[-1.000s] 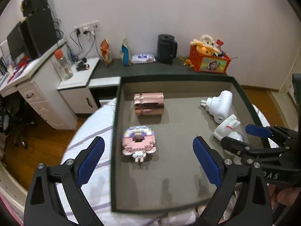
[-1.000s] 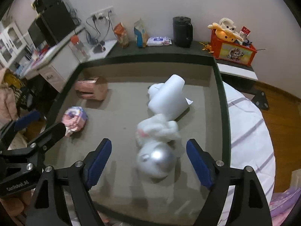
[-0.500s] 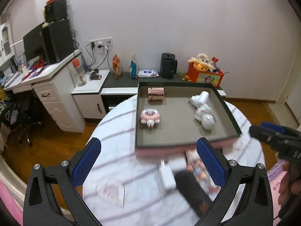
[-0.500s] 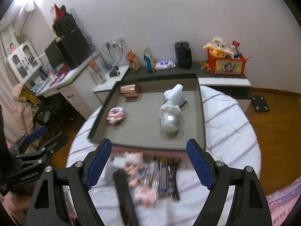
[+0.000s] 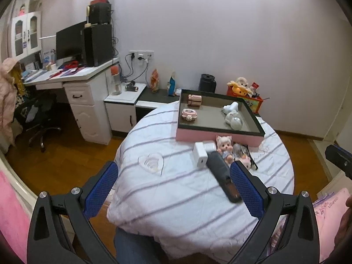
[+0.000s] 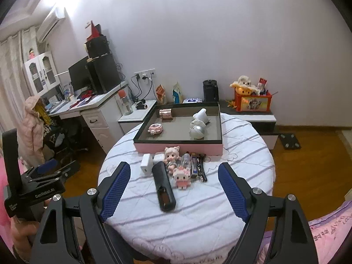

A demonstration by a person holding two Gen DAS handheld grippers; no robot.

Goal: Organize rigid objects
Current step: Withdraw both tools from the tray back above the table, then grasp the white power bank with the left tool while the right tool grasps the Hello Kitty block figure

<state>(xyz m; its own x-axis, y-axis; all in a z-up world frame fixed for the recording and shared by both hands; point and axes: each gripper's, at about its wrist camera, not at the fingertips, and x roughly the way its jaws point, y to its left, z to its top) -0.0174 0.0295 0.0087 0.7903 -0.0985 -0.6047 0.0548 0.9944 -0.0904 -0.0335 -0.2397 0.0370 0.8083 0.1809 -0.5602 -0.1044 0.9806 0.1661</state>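
Left gripper (image 5: 173,184) spread wide, nothing between the blue pads, held above the near edge of the round table (image 5: 176,209). Right gripper (image 6: 173,189) also wide apart and empty, over the same near edge; from its view the left gripper's body shows at the far left, gripped by a hand (image 6: 19,235). A denim-clad leg (image 5: 134,248) sits under the table edge in the left view.

Table is covered with a white cloth with grey stripes. Nearest item on it: a black remote-like bar (image 6: 164,186), lying lengthwise toward the camera. Just beside it on the right, a small pink-and-white block figure (image 6: 181,177). Behind the bar, two white chargers (image 6: 147,164), touching or nearly so. Next to them a big-headed doll with cat ears (image 6: 172,155), lying against the tray's front wall. To the right of the doll a small clear bottle (image 6: 186,159), a thin dark stick-shaped item (image 6: 193,165) and a black beaded strip (image 6: 201,167), all in a tight row; details too small to tell.

Behind the row stands a shallow tray (image 6: 176,147), pink outside, dark rim, grey floor. Inside it: a pink flower-shaped block piece (image 6: 155,128) front left, a copper-coloured cylinder (image 6: 165,113) back left, a white rabbit-shaped figure with a silver ball (image 6: 197,129) at right, a white hair-dryer-like piece (image 6: 201,115) just behind it.

Beyond the table: white desk (image 6: 96,107) with monitor, low cabinet, black kettle (image 6: 210,90), orange toy box (image 6: 253,102) against the wall.
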